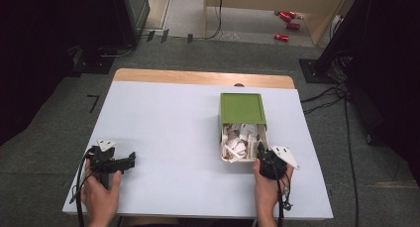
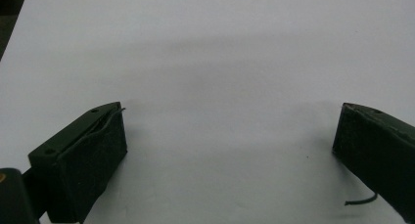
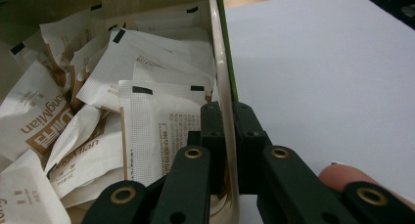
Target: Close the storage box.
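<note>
The right gripper (image 3: 226, 136) is clamping the side wall of an open box (image 3: 222, 77), one black jaw sitting inside against the cream inner face and the other outside against the green outer face, the thin wall pinched between them. Just inside that wall, white sachets (image 3: 147, 111) with brown print and small black corner marks are lying heaped and overlapping, the nearest one resting flat right beside the inner jaw. A fingertip (image 3: 342, 177) of the person's right hand is showing at the lower right of the right gripper view, beside the gripper's linkage.

From the high view, the right gripper (image 1: 261, 150) is meeting the near right corner of the box (image 1: 242, 108), which is standing right of the centre of the white table (image 1: 163, 118). Its green sliding lid is covering the far part, while the near part is lying open with the sachets (image 1: 237, 142) exposed. The right hand (image 1: 267, 185) is coming in from the bottom edge, with a cable trailing back from the gripper.

The left gripper (image 2: 230, 136) is resting with its jaws spread wide and nothing between them, bare white tabletop lying under the gap. In the high view the left gripper (image 1: 130, 160) is sitting at the near left of the table, well apart from the box, its jaws pointing to the right and the left hand (image 1: 101, 192) wrapped around its body.

Beyond the table's wooden far edge, several red cans (image 1: 287, 21) are lying on the floor.
</note>
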### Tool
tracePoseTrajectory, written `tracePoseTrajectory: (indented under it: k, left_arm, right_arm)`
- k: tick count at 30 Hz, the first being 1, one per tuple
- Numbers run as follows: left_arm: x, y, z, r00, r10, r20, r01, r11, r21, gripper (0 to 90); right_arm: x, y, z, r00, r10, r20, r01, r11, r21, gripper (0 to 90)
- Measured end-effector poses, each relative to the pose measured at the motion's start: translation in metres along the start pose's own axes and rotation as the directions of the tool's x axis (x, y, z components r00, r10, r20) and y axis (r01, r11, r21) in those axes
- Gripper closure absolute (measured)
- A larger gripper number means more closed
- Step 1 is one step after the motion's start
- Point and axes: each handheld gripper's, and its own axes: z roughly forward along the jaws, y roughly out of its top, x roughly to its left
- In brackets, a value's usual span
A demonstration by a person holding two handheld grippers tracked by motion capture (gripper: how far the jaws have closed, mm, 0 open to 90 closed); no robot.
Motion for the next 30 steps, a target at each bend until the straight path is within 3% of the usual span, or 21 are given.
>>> tracePoseTrajectory:
  k: [8, 16, 23, 30]
  left_arm:
    - [0.0, 0.0, 0.0, 1.0, 0.0, 0.0, 0.0, 1.0, 0.0, 0.0]
    - [0.0, 0.0, 0.0, 1.0, 0.0, 0.0, 0.0, 1.0, 0.0, 0.0]
    - [0.0, 0.0, 0.0, 1.0, 0.0, 0.0, 0.0, 1.0, 0.0, 0.0]
    - [0.0, 0.0, 0.0, 1.0, 0.0, 0.0, 0.0, 1.0, 0.0, 0.0]
  right_arm:
    - [-0.004, -0.001, -0.011, 0.9988, -0.031, -0.039, 0.032, 0.999, 0.019, 72.7]
    - [-0.003, -0.004, -0.027, 0.9921, -0.061, -0.109, 0.065, 0.997, 0.029, 55.2]
    - [0.001, -0.012, -0.043, 0.9878, -0.093, -0.125, 0.099, 0.994, 0.045, 37.1]
    - [0.004, -0.023, -0.047, 0.9803, -0.13, -0.149, 0.142, 0.987, 0.077, 27.4]
